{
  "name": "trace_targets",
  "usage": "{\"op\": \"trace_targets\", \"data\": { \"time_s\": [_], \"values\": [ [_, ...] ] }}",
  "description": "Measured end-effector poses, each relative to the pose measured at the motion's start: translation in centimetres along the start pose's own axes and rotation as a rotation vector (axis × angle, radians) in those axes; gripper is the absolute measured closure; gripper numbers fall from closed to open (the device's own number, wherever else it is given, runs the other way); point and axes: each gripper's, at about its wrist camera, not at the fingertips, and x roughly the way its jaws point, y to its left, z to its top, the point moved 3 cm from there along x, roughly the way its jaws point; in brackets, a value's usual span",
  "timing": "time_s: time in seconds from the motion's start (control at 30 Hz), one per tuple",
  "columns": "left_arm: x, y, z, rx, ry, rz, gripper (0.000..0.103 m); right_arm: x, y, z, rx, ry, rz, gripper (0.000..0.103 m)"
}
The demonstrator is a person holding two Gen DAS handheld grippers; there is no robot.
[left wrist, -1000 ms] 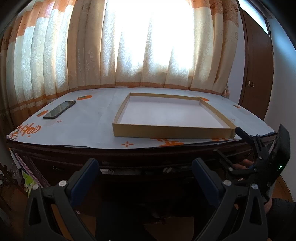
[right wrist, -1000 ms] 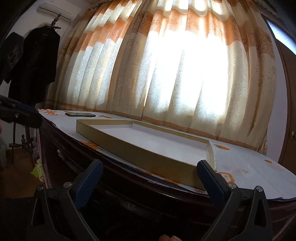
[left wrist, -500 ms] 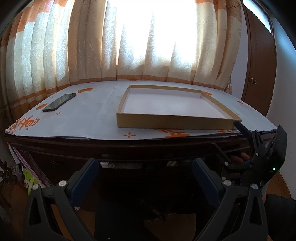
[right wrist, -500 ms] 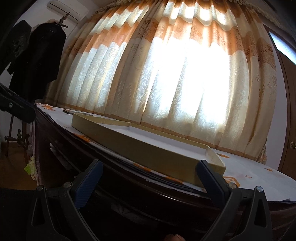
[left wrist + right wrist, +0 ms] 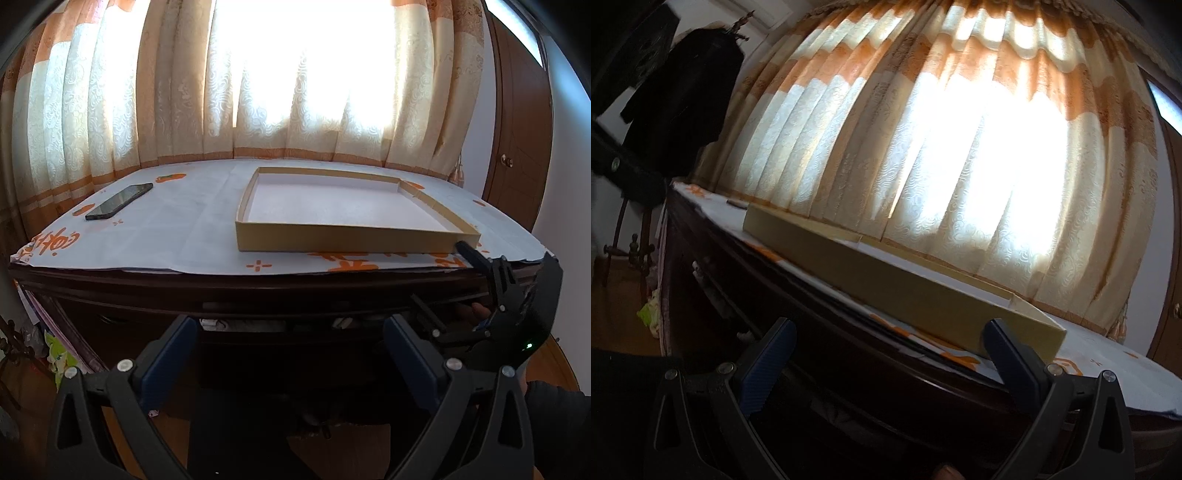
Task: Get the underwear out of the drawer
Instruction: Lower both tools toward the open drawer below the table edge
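Observation:
A dark wooden desk [image 5: 295,291] fills the lower half of both views, and its drawer front [image 5: 288,354] sits in shadow under the top. In the narrow gap above the drawer [image 5: 243,325] something pale shows; I cannot make out underwear. My left gripper [image 5: 291,339] is open in front of that drawer, with nothing between its blue pads [image 5: 166,354]. My right gripper [image 5: 886,347] is also open and empty, low against the desk front further right. In the left wrist view a hand holds the right gripper [image 5: 439,273] at the desk's right edge.
On the white, orange-printed table cover [image 5: 177,236] lies a shallow cardboard tray [image 5: 347,242] with a black phone [image 5: 120,201] to its left. Striped curtains [image 5: 295,92] hang behind and a wooden door [image 5: 517,147] is at the right. Dark clothes [image 5: 683,92] hang at the left.
Both grippers have sunk lower and moved closer to the desk front. In the right wrist view the tabletop is now almost edge-on. Both stay open.

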Motion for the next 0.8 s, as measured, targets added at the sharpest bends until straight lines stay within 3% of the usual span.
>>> {"op": "trace_targets", "data": {
  "time_s": [0.2,0.8],
  "values": [
    [0.0,-0.1,0.0,-0.002,0.003,0.0,0.0,0.6,0.2,-0.4,-0.039,0.042,0.01,0.001],
    [-0.5,-0.8,0.1,0.017,0.015,-0.007,0.0,-2.1,0.2,-0.3,0.014,0.089,-0.003,0.001]
  ]
}}
